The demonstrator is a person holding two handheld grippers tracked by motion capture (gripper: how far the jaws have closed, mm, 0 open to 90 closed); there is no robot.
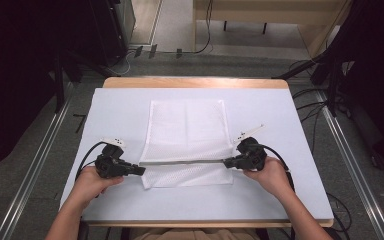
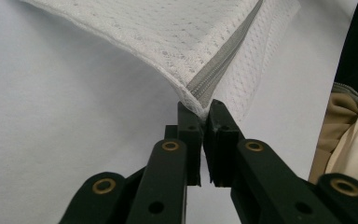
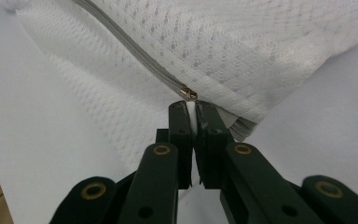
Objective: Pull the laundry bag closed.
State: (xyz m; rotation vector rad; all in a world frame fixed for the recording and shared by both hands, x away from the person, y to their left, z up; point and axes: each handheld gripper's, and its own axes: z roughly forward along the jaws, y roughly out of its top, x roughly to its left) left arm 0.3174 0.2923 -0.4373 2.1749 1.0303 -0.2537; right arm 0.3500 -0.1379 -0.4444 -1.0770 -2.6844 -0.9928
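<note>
Both black two-jaw grippers pinch the white mesh zippered laundry bag [image 1: 186,142]: the left gripper [image 1: 141,170] clamps its left zipper corner, the right gripper [image 1: 226,162] clamps fabric just beside the small brassy zipper pull [image 3: 188,94]. Between them the grey zipper [image 1: 182,161] runs taut above the table [image 1: 115,107], whose white cover is smooth; beyond, the perforated bag lies flat toward the far edge.

Setting: lab or recording workspace. Evidence: white-topped table [image 1: 300,165], floor rails [image 1: 35,165] at 9 and 3 o'clock, loose cables [image 1: 310,107], dark equipment stands [image 1: 60,75].
</note>
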